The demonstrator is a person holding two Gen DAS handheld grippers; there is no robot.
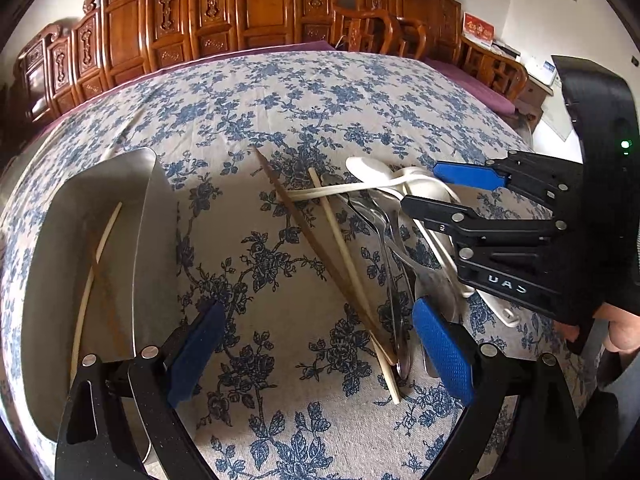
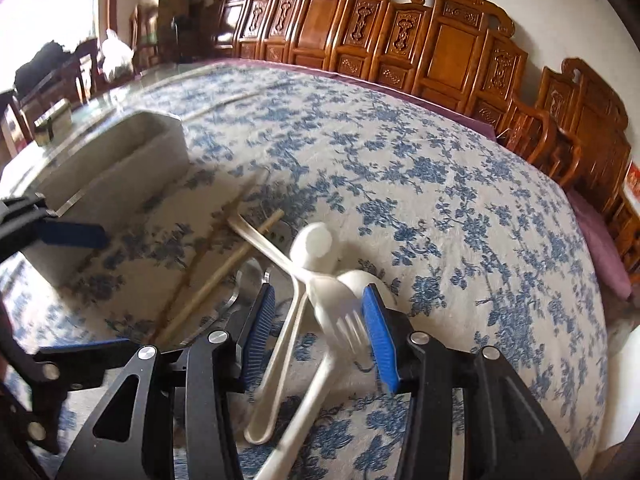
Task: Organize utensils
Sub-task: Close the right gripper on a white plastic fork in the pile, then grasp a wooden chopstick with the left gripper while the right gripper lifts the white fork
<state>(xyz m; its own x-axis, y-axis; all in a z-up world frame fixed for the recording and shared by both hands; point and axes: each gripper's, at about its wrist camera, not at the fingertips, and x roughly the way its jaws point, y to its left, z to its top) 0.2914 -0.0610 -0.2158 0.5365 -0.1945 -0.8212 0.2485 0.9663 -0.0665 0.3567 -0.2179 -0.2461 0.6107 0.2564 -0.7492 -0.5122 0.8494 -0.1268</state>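
A metal tray [image 1: 100, 240] at the left holds a pale chopstick and brown chopsticks. On the floral cloth lie a brown chopstick [image 1: 312, 236], a pale chopstick [image 1: 348, 264], metal spoons [image 1: 394, 272] and white plastic spoons [image 1: 376, 174] in a loose pile. My left gripper [image 1: 320, 352] is open low over the cloth, with the chopstick ends near its right finger. My right gripper [image 2: 320, 334] is open over the white pieces. A white plastic fork [image 2: 346, 326] lies blurred between its jaws, close to the right pad. White spoons [image 2: 316, 242] lie just beyond. In the left wrist view the right gripper [image 1: 436, 190] is over the pile.
Carved wooden chairs [image 1: 248, 12] line the table's far side, with a purple cushion [image 2: 600, 248] at the right. The tray [image 2: 120, 168] stands left of the pile, and the left gripper [image 2: 80, 292] is in front of it. A small box [image 2: 52, 120] sits far left. A hand [image 1: 624, 332] holds the right gripper.
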